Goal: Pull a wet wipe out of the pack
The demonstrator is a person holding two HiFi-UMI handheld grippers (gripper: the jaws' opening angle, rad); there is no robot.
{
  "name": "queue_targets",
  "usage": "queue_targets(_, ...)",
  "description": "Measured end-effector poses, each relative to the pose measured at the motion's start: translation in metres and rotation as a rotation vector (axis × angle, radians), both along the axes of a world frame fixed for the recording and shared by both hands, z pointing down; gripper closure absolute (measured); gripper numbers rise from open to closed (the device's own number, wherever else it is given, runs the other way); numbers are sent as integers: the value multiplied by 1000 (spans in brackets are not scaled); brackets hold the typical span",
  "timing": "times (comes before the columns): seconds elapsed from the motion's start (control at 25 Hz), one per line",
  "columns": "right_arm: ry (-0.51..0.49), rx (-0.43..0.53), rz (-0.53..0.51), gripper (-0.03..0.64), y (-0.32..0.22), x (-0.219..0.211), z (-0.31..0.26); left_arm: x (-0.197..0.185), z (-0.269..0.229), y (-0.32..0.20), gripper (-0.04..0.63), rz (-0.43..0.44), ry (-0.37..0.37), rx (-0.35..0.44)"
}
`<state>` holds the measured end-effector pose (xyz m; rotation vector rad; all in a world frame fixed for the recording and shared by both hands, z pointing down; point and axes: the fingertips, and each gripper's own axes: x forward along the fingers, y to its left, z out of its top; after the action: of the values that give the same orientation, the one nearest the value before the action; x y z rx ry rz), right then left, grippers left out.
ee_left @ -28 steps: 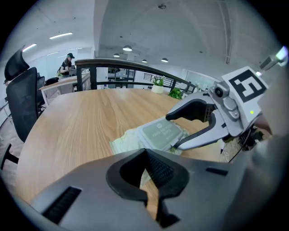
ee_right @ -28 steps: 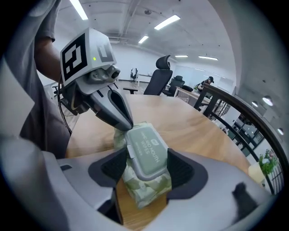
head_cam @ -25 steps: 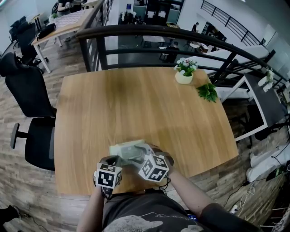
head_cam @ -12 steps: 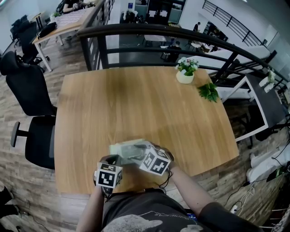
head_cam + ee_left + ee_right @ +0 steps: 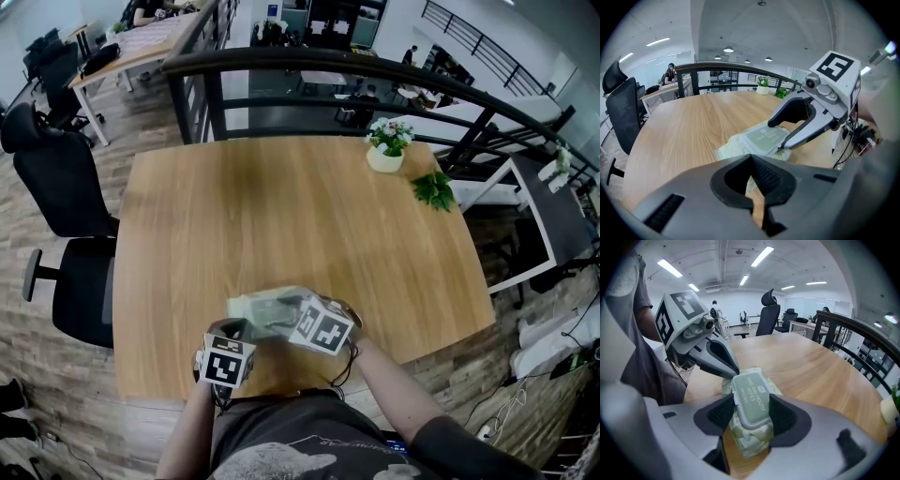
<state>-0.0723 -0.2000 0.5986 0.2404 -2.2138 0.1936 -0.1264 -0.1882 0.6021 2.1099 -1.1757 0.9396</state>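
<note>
- From the head view I see a bare wooden table [image 5: 281, 216] on a plank floor [image 5: 56, 375]. A dark railing [image 5: 375, 70] curves behind it, a black office chair [image 5: 56, 178] stands at its left, and a long desk [image 5: 141, 42] sits further back.
- At the table's far right corner a white pot [image 5: 382, 161] holds small pale flowers [image 5: 390, 132]. A green leafy sprig [image 5: 432, 190] lies just beside it.
- The pack [image 5: 267, 307] lies at the near edge of the table. The left gripper [image 5: 239, 333] and the right gripper [image 5: 295, 314] both crowd over it.
- In the left gripper view my jaws are closed together, their tip down at the near end of the pack. I cannot tell whether any wrapper is pinched. The pack's green lid [image 5: 764, 137] lies flat and closed, and the other gripper's fingers reach in above and below it.
- In the right gripper view strip lights [image 5: 761, 255] run along a white ceiling, with more chairs and desks behind.
- Here the jaws stand wide with the pack between them, one pad just beside each long edge of the lid. They have just been closing in, but I see no firm squeeze. The lid reads "HAND AND MOUTH WIPES". The left gripper's closed tip touches the pack's far end.
</note>
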Motion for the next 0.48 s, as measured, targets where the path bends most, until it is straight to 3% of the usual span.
queue_targets(0.48, -18, -75, -3, 377, -4, -2, -2, -1, 0, -2, 583, 6, -4, 3)
